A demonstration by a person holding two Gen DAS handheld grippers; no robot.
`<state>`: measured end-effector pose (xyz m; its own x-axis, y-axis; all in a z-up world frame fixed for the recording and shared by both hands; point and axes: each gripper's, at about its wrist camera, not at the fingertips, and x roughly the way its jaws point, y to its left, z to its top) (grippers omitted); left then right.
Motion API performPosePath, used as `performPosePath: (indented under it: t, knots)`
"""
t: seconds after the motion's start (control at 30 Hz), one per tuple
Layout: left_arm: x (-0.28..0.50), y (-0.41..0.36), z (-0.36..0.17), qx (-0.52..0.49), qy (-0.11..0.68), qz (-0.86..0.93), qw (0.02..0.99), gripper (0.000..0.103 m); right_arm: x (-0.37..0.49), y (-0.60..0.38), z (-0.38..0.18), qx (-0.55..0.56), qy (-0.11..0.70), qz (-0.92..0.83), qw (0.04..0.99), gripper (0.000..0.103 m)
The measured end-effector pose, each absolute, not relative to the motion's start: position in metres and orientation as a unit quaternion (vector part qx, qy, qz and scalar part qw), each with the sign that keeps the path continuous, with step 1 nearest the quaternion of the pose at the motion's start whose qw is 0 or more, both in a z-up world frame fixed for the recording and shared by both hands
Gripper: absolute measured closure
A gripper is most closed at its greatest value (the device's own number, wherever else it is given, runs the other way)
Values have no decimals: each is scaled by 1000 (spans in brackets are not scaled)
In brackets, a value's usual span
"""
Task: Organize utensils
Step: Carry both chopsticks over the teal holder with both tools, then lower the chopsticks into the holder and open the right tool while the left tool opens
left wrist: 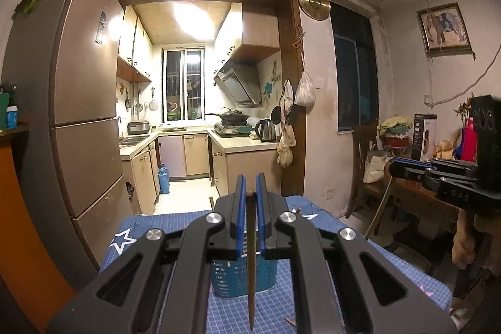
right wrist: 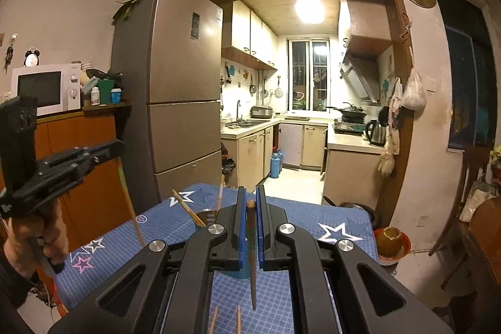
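My left gripper [left wrist: 250, 188] is shut on a brown chopstick [left wrist: 251, 271] that hangs point down above the table. A teal slotted utensil holder [left wrist: 244, 277] stands on the blue star-patterned mat [left wrist: 150, 227] just behind it. My right gripper [right wrist: 249, 199] is shut on another dark chopstick [right wrist: 252, 265], also point down, over the holder [right wrist: 238, 273]. Several chopsticks [right wrist: 188, 210] stick out of the holder. The left gripper [right wrist: 117, 147] shows at the left of the right wrist view with its chopstick [right wrist: 131, 205]. The right gripper [left wrist: 391, 169] shows at the right of the left wrist view.
Two loose chopsticks [right wrist: 225, 320] lie on the mat near me. A small brown piece [left wrist: 289, 321] lies on the mat. A fridge [right wrist: 181, 89] stands left, a microwave [right wrist: 43, 88] on an orange cabinet, a bowl on a red plate [right wrist: 389, 241] right of the table, a wooden table [left wrist: 416, 193] right.
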<state>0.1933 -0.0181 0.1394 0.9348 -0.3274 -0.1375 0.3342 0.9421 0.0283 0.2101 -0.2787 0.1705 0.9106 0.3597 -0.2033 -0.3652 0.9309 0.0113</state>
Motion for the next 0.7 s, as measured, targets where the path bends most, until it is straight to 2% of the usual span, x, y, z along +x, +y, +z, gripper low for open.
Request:
performPosePath:
  t: [0.4,0.7]
  knots:
    - [233,-23,162,17,63,-164,984,98,255,-252,229,6,106,208,972,96]
    - [258,-31,182,8,43,-163,986,98,286,-230,252,3,103,217,971,96]
